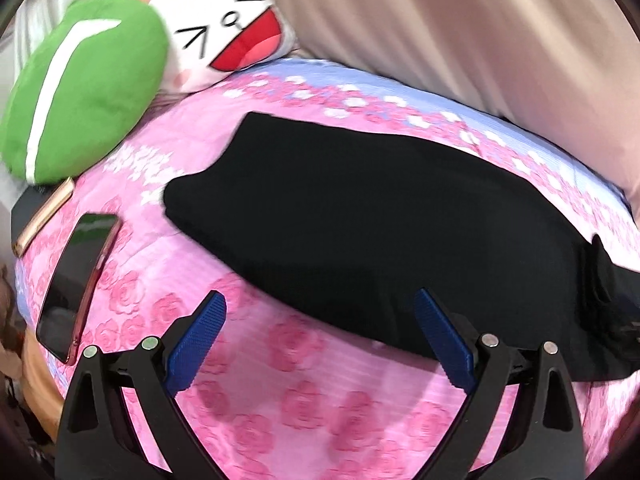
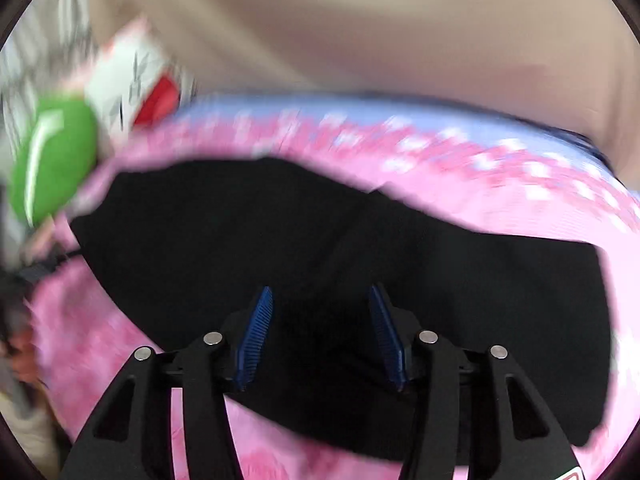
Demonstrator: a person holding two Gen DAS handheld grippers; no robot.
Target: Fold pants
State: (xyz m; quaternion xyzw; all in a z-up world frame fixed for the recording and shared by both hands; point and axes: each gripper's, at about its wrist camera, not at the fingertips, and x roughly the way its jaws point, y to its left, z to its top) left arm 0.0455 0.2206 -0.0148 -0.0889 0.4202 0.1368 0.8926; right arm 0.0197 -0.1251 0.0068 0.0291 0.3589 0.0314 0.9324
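The black knit fabric pants (image 1: pixel 360 216) lie folded into a long flat band on the pink rose-patterned bed cover (image 1: pixel 280 400), their surface dark and nearly featureless. In the left wrist view their long axis runs from upper left to lower right, the squared end toward the green plush cushion (image 1: pixel 80 88). The left tongs (image 1: pixel 320 340) stand spread wide, gripping nothing. The right tongs (image 2: pixel 322 332) hang parted above the pants, empty.

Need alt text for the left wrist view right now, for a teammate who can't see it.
Black pants lie in a compact, apparently folded shape on a pink rose-print bedspread, with the open left gripper empty at their near edge. A phone and green cushion sit left.
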